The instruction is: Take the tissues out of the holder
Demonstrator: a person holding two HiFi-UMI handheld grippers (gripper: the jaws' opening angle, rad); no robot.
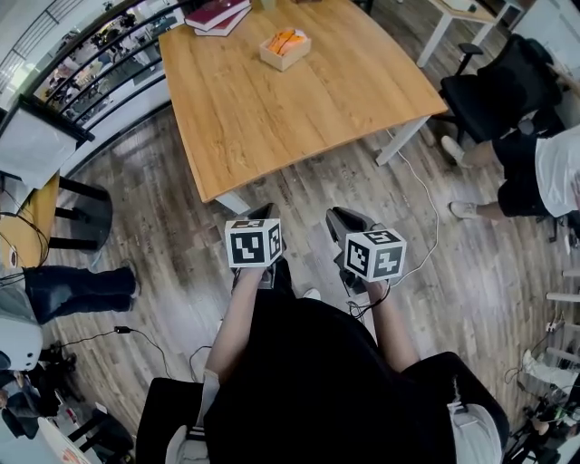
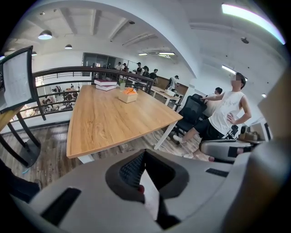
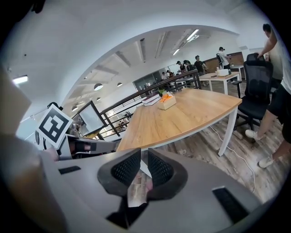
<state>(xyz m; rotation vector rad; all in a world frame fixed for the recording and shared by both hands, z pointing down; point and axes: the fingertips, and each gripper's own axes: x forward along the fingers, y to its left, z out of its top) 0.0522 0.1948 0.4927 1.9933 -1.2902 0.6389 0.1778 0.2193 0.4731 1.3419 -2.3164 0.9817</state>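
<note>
Holding the left claw (image 1: 263, 215) clenched and empty, the right claw (image 1: 338, 218) parted a slit, empty, at lower centre above the floor (image 1: 444, 272); hovering well apart from the tissue holder (image 1: 285, 51) on the counter (image 1: 272, 118), upper centre.

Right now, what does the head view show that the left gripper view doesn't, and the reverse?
Only the head view: the wearer's forearms, the marker cube on the left claw, and a jeans-clad leg at left. Only the left gripper view: ceiling lamps and people past the far end of the wooden table. Both: that table, the tissue holder, stacked books, black office chair and person in a white top.
</note>
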